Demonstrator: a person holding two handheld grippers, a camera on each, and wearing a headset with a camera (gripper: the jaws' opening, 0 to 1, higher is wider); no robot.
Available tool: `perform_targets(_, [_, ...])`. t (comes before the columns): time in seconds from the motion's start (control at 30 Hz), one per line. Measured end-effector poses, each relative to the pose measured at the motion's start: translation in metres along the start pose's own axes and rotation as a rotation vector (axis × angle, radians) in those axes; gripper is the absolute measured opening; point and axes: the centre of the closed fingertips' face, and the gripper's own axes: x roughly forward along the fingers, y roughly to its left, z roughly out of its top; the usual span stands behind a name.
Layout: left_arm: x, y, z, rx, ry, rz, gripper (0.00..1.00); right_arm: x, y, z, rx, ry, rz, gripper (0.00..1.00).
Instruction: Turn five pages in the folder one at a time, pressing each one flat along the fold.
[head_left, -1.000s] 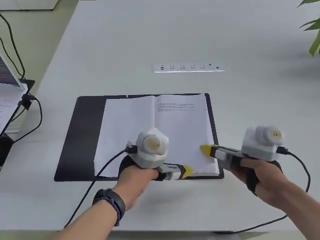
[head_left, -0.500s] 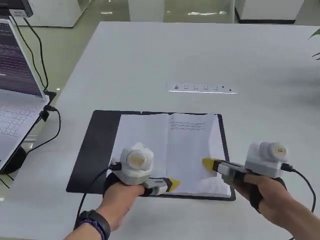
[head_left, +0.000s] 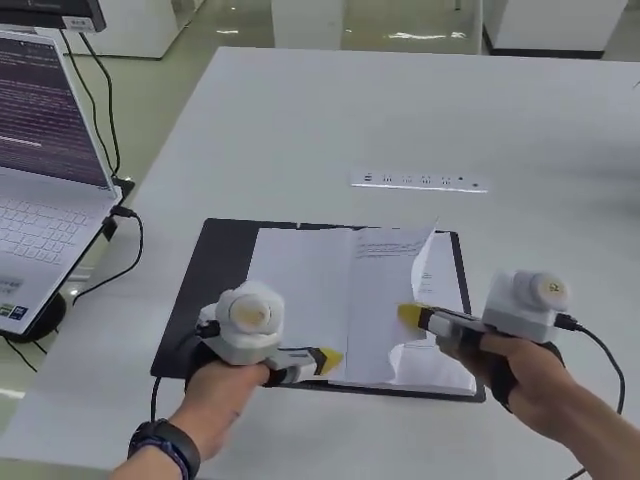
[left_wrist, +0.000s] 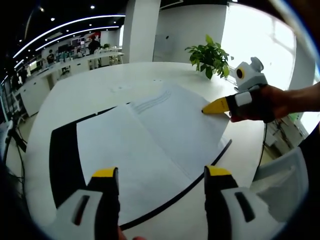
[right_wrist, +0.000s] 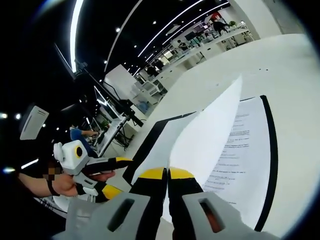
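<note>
A black folder (head_left: 215, 270) lies open on the white table with white pages inside. My right gripper (head_left: 408, 316) is shut on the right-hand page (head_left: 388, 290), which is lifted and curls up off the printed sheet (head_left: 445, 280) beneath. In the right gripper view the raised page (right_wrist: 210, 132) stands between the yellow tips, with the printed sheet (right_wrist: 245, 145) to its right. My left gripper (head_left: 330, 358) is open near the folder's front edge. In the left gripper view its jaws stand wide apart over the pages (left_wrist: 150, 145), and the right gripper (left_wrist: 212, 106) holds the page's far edge.
An open laptop (head_left: 40, 170) with cables sits at the table's left edge. A white power strip (head_left: 418, 181) lies beyond the folder. A potted plant (left_wrist: 210, 59) stands past the table. Bare table surrounds the folder on the far and right sides.
The right gripper has lifted the right-hand page, which lay flat a second ago. The left gripper stays by the folder's front edge. The head camera has shifted left, bringing the laptop in.
</note>
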Motion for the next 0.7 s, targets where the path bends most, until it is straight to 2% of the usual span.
perform_targets(0.37, [-0.024, 0.02, -0.007, -0.034, -0.025, 0.044, 0.69, 0.024, 0.027, -0.001, -0.026, 0.02, 0.046, 0.0])
perform_targets(0.7, [-0.037, 0.029, -0.014, -0.034, -0.028, 0.058, 0.7, 0.037, 0.042, 0.001, -0.038, 0.029, 0.07, 0.0])
